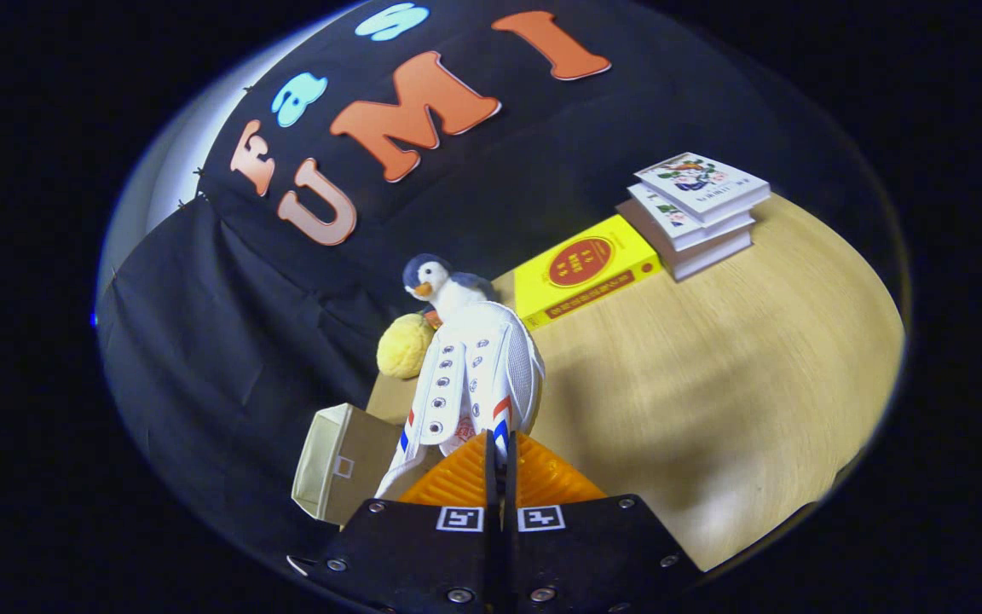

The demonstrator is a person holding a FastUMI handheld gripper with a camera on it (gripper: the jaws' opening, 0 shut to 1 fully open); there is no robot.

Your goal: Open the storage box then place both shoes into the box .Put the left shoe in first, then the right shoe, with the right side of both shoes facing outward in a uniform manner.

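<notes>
My gripper (pixel 498 452) is nearly closed, its fingers pinching a thin edge of the white shoe (pixel 478 375), which hangs clear of the table (pixel 713 401) and stretches forward just ahead of the fingertips. I judge the shoe light but floppy at the upper: held by a collar or tongue edge it can swing and twist, so a hold on the firmer heel rim would steer it better, and the smooth upper may slip if the pinch loosens. I cannot tell from here whether it is the left or the right shoe. The box (pixel 342 465) sits low and to the left of my fingers, close under the shoe, a pale fabric one that looks soft-walled; what it holds is hidden from me. Beyond the shoe stand a penguin toy (pixel 431 286) and a yellow ball (pixel 404 345), with books (pixel 696 213) farther off to the right.
</notes>
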